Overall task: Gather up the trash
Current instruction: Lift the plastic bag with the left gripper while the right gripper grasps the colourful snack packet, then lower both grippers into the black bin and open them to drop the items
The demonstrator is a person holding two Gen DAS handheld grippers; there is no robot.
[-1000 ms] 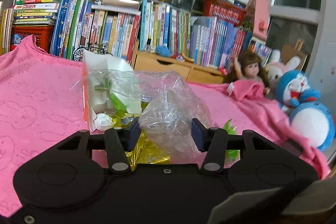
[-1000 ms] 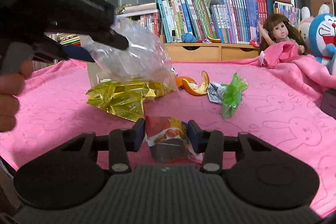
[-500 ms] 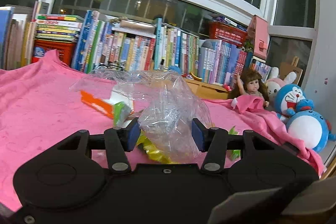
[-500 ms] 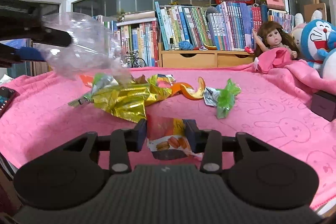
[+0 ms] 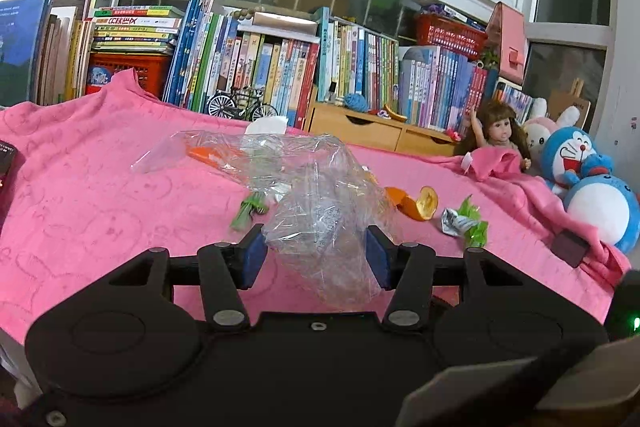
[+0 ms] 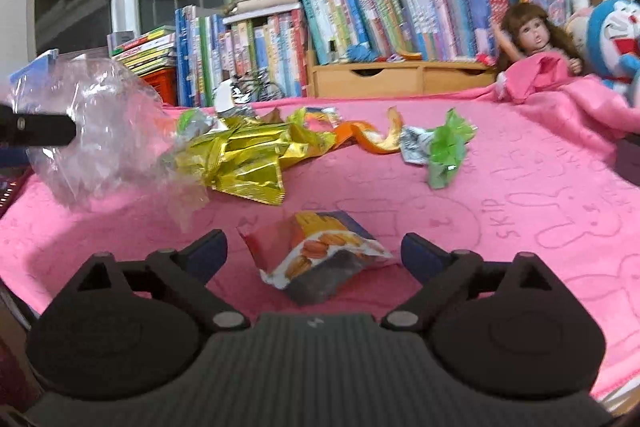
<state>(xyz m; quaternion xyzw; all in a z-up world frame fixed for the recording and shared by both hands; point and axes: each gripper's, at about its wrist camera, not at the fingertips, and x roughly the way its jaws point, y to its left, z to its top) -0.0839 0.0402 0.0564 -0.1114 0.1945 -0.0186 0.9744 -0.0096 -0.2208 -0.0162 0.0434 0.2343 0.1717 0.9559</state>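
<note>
My left gripper [image 5: 316,259] is shut on a crumpled clear plastic bag [image 5: 320,211] that holds a few scraps and hangs over the pink cloth [image 5: 100,195]. In the right wrist view the same bag [image 6: 96,131] sits at the far left beside a gold foil wrapper [image 6: 240,159]. The jaws of my right gripper [image 6: 314,255] are opening. A biscuit snack wrapper [image 6: 320,255] lies on the cloth between them, clear of both pads. Farther back lie orange peel [image 6: 372,139] and a green and silver wrapper [image 6: 440,147].
Rows of books [image 5: 260,67] and a wooden drawer unit [image 5: 372,131] line the back. A doll [image 5: 500,135] and plush toys [image 5: 592,195] sit at the right on a bunched pink blanket. A small dark block [image 5: 570,249] rests near the right edge.
The right jaws have spread wide and let go of the snack wrapper, which now lies on the cloth. The left gripper has carried the bag leftward, away from the trash pile.
</note>
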